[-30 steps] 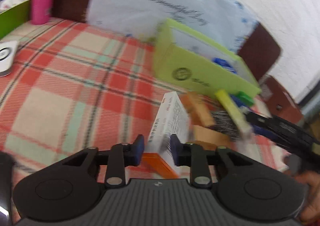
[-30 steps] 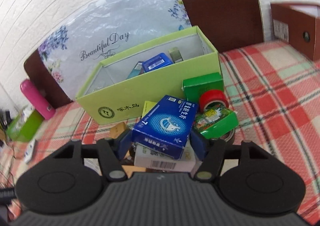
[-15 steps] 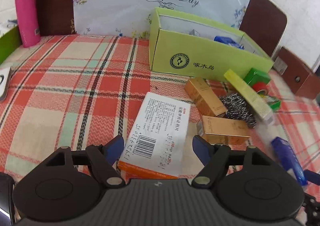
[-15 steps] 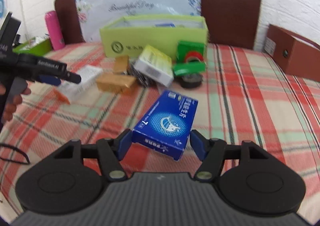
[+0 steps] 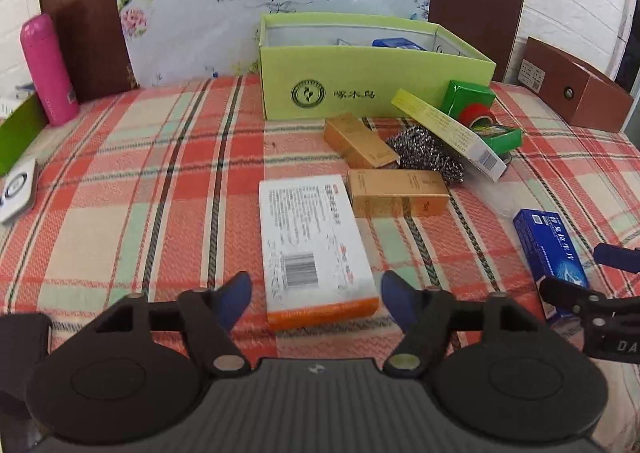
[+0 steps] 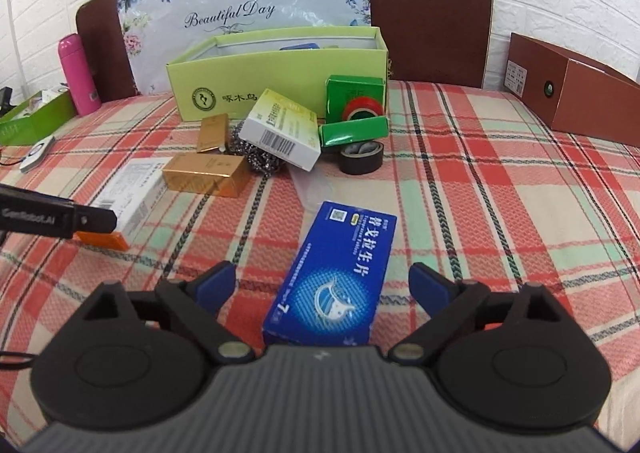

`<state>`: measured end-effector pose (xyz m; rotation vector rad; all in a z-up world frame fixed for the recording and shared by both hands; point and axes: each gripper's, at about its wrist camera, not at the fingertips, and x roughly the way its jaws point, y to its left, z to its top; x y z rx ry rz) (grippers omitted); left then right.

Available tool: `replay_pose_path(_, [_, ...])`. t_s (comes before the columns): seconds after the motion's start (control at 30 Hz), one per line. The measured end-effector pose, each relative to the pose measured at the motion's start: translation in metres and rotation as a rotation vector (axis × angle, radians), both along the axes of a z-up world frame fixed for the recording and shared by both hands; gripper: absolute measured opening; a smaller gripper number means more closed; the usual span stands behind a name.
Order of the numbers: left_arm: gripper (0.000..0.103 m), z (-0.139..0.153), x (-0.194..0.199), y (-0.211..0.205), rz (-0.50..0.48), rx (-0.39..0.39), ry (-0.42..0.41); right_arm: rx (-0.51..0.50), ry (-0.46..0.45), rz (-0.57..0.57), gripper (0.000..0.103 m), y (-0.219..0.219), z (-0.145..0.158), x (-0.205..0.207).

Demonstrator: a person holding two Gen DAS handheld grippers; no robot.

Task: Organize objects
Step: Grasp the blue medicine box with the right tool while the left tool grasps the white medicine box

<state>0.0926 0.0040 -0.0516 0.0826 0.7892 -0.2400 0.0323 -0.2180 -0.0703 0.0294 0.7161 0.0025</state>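
Observation:
My left gripper (image 5: 315, 293) is open, its fingers on either side of a white and orange medicine box (image 5: 314, 245) that lies flat on the plaid cloth. My right gripper (image 6: 323, 285) is open around a blue medicine box (image 6: 334, 277) lying flat on the cloth; that box also shows in the left wrist view (image 5: 550, 249). A light green open box (image 5: 368, 75) stands at the back with a few items inside. In front of it lie two gold boxes (image 5: 396, 193), a steel scourer (image 5: 426, 153), a yellow-white box (image 5: 448, 133), green boxes (image 6: 354, 93) and tape rolls (image 6: 360, 159).
A pink bottle (image 5: 48, 69) stands at the back left beside a green tray (image 5: 18, 129). A white device (image 5: 16, 189) lies at the left edge. A brown box (image 6: 572, 89) sits at the back right. A headboard with a floral bag rises behind.
Both grippers have opened and let go of their boxes, which now lie flat on the cloth. Both have pulled back from the green box to the near side.

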Motion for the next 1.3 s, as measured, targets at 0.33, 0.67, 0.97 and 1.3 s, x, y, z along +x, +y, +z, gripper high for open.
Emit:
replay_pose_path(0.33, [0.076,-0.025,0.045,-0.005,0.08,-0.016,0.07,-0.02,0.035,-0.009,0.061,0.003,-0.019,0.018])
replay_pose_path(0.67, [0.071,-0.017,0.027,0.008,0.023,0.013,0.071,-0.042,0.064,0.118,0.073,0.0,-0.01,-0.001])
replay_pose_path(0.97, [0.069,-0.02,0.033,0.01,0.014,-0.012,0.078,-0.053,0.09,0.117,0.058,0.002,-0.014,-0.001])
replay_pose_path(1.3, [0.069,0.044,0.02,0.02,-0.043,-0.135,-0.05,0.041,-0.027,0.213,0.057,0.002,0.038,-0.01])
